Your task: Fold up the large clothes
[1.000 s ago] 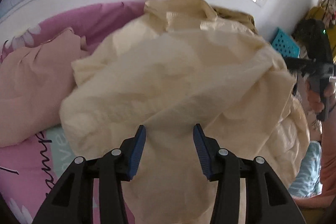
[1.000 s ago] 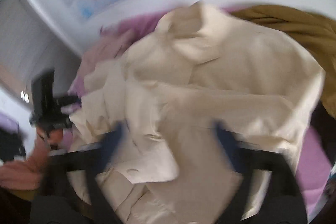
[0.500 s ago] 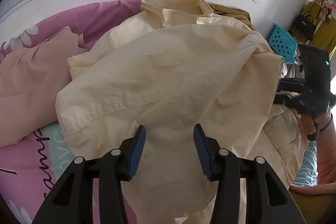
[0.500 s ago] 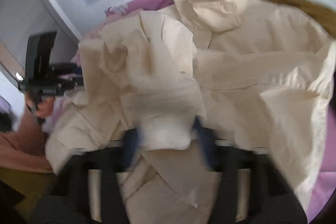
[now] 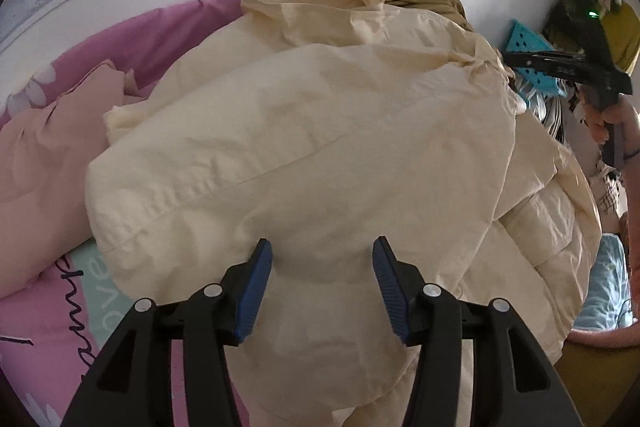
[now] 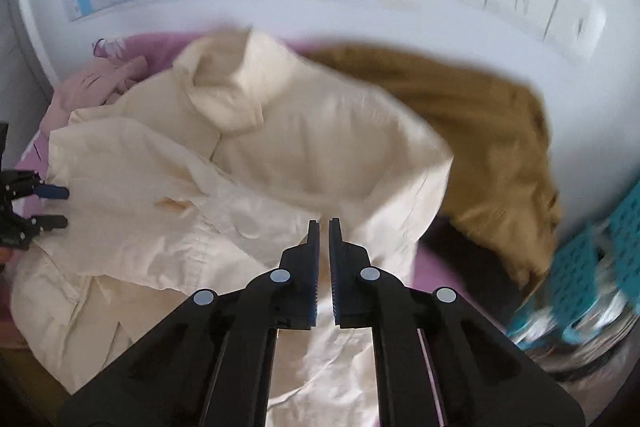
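- Left wrist view: the left hand-held gripper (image 5: pixel 322 283) is parted and widening, pads off the cream shirt (image 5: pixel 320 147) (crumpled) heaped on the pink bed (image 5: pixel 188 23).
- Right wrist view: the right hand-held gripper (image 6: pixel 324 239) is closing, nearly clenched; whether it pinches shirt cloth I cannot tell. A brown garment (image 6: pixel 472 123) lies far right.
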Demonstrator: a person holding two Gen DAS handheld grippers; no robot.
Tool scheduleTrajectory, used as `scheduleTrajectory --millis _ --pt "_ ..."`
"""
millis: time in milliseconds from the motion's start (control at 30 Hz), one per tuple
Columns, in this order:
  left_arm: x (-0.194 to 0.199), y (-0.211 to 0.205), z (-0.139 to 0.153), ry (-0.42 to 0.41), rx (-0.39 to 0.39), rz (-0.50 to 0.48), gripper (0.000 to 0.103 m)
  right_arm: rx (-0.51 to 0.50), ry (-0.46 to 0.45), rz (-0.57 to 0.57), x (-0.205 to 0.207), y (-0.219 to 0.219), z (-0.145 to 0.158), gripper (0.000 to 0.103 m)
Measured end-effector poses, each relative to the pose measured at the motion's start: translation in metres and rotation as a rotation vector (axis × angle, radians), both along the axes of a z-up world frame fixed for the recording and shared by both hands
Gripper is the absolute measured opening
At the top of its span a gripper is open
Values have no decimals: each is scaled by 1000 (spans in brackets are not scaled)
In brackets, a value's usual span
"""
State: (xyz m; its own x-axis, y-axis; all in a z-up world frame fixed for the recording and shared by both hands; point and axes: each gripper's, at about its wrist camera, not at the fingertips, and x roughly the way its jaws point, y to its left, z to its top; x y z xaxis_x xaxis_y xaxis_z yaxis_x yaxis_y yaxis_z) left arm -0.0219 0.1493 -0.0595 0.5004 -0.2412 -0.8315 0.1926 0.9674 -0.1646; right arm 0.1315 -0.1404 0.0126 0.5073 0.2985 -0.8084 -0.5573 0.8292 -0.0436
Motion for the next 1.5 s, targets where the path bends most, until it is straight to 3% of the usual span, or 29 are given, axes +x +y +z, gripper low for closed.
scheduleTrajectory --millis 67,133,200,300,333,367,400,433,467,633,733,900,1033,1100,1300,1500 --pt "-1 2 6 -21 -18 -6 52 71 11 -12 -4 -7 -2 62" --pt "-1 6 12 -40 -23 5 52 197 18 12 -16 -12 4 74" --pt "3 13 19 -63 -35 25 53 240 34 43 -23 -13 8 74" --pt "9 24 25 -87 -50 60 53 197 77 44 -21 1 -7 76" --pt "12 27 25 -91 -50 75 53 178 86 43 -20 6 -13 69" --pt "16 30 24 -94 -45 89 53 175 105 53 -16 10 -22 51" --pt "21 32 23 -93 -37 108 53 176 125 60 -13 11 -27 42" --pt "25 34 21 -88 -41 118 53 172 125 54 -13 12 -30 11" --pt "29 36 19 -80 -55 122 53 162 114 53 -13 13 -32 5" --pt "35 27 15 -97 -16 109 53 188 29 14 -17 3 -17 5" --pt "42 14 8 -100 37 88 57 167 79 -28 -6 -3 -38 5" --pt "49 13 -1 -88 41 88 58 147 130 -70 -2 -6 -60 10" --pt "49 13 2 -98 51 89 58 155 131 -104 -7 -16 -49 31" --pt "48 13 4 -102 48 88 58 174 82 -117 -13 -22 -35 32" --pt "45 7 15 -142 52 64 59 251 -42 -60 -36 -8 5 40" --pt "52 1 15 -143 74 58 59 200 -9 43 -21 41 -15 38"
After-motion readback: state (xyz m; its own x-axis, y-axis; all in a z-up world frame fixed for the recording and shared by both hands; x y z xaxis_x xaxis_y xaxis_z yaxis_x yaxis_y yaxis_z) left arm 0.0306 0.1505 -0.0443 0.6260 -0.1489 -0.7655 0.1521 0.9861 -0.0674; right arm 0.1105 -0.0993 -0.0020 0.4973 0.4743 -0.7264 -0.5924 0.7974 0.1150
